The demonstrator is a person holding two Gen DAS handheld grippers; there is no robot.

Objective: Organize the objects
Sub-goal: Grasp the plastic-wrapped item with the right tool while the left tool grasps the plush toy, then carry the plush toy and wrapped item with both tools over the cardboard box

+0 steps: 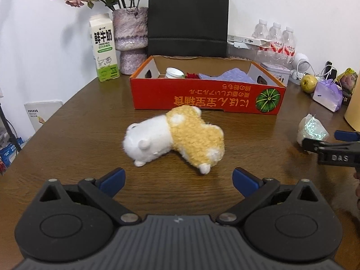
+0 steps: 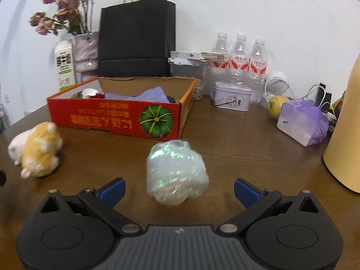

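My red box already holds a few items. The plush toy and shiny wrapped bundle remain on the table. My left gripper and right gripper are both spread, empty.

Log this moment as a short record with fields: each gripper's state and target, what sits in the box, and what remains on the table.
left gripper: open, empty, facing the plush toy
right gripper: open, empty, facing the iridescent wrapped bundle
red cardboard box: holds a white cup, a purple cloth and a small red item
still on the wooden table: plush toy, wrapped bundle
behind the box: milk carton, black paper bag
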